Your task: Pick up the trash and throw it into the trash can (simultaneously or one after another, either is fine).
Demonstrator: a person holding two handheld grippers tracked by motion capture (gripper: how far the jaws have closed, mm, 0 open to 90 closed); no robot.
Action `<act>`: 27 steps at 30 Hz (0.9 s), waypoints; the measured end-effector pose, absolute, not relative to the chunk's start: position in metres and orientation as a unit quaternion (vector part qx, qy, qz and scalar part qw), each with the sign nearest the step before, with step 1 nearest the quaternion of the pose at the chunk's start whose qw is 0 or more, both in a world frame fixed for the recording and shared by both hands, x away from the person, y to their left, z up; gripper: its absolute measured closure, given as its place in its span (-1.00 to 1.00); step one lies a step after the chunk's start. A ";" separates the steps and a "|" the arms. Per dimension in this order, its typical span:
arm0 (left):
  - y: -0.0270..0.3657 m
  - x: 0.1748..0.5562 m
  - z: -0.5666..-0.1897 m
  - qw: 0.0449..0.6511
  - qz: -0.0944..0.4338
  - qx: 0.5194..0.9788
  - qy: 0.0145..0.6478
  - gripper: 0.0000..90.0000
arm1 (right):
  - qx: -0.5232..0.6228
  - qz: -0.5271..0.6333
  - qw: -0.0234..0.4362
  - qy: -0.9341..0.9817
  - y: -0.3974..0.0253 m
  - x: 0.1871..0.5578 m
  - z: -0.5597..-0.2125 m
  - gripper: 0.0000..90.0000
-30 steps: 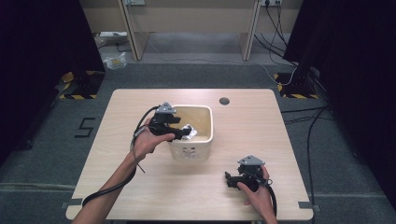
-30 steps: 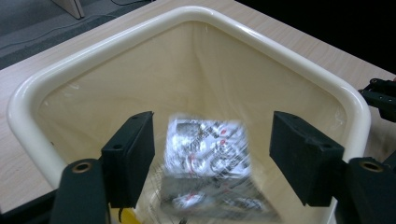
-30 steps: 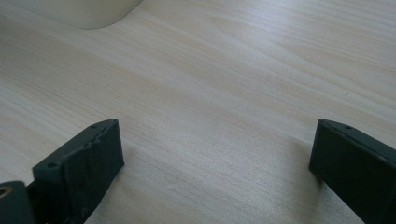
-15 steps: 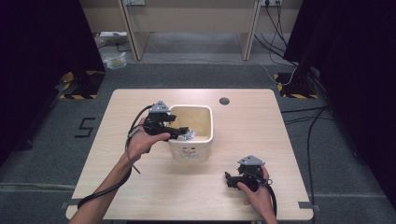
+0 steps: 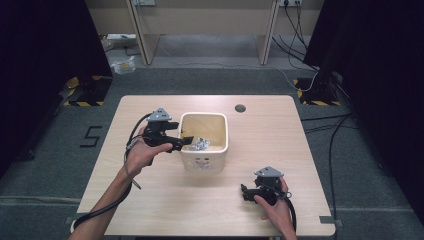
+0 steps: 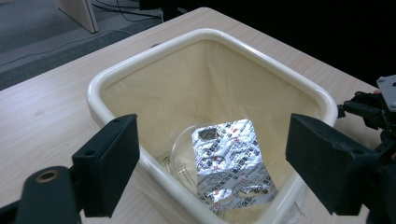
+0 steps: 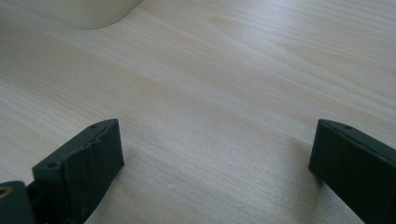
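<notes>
A cream plastic bin (image 5: 204,159) stands mid-table. A silver blister pack (image 6: 231,161) lies at the bottom of the bin (image 6: 140,60) on something clear, and shows as a glint (image 5: 201,144) in the high view. My left gripper (image 5: 184,142) hovers at the bin's left rim, pointing into it. In the left gripper view, my left gripper (image 6: 212,149) is open above the pack and holds nothing. My right gripper (image 5: 246,192) rests low over the table at the front right. Seen close, my right gripper (image 7: 217,154) is open over bare wood.
A dark round grommet (image 5: 240,108) sits in the wooden table (image 5: 280,140) near its far edge. The left gripper's cable (image 5: 131,150) loops down along the forearm. The bin's corner (image 7: 84,11) lies ahead-left of the right gripper. The right gripper (image 6: 373,105) shows beyond the bin.
My left gripper has drawn back to the left from over the bin's middle to its left rim. The right gripper has not moved.
</notes>
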State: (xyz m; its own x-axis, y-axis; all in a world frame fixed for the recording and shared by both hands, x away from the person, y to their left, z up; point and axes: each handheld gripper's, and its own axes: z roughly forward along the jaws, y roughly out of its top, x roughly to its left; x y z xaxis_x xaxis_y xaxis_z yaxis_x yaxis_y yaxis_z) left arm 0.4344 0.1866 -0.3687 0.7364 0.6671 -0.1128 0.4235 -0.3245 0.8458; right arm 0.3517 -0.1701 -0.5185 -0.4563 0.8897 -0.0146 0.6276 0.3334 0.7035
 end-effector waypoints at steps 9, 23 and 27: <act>0.203 0.424 -0.365 0.476 0.137 0.798 0.342 -0.64 | 0.480 0.321 0.203 0.791 -0.170 0.352 -0.518 -0.93; 0.236 0.410 -0.374 0.485 0.146 0.781 0.365 -0.64 | 0.481 0.321 0.203 0.790 -0.170 0.352 -0.518 -0.93; 0.243 0.406 -0.375 0.486 0.153 0.777 0.368 -0.64 | 0.481 0.321 0.203 0.790 -0.170 0.352 -0.518 -0.93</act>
State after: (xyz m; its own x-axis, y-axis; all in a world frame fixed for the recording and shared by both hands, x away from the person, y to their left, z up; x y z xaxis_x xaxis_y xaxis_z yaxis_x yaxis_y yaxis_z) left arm 0.4056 0.2434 -0.3755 0.6814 0.7221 -0.1197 0.4237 -0.2558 0.8689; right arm 0.3517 -0.1699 -0.5184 -0.4551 0.8904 -0.0124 0.6290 0.3313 0.7033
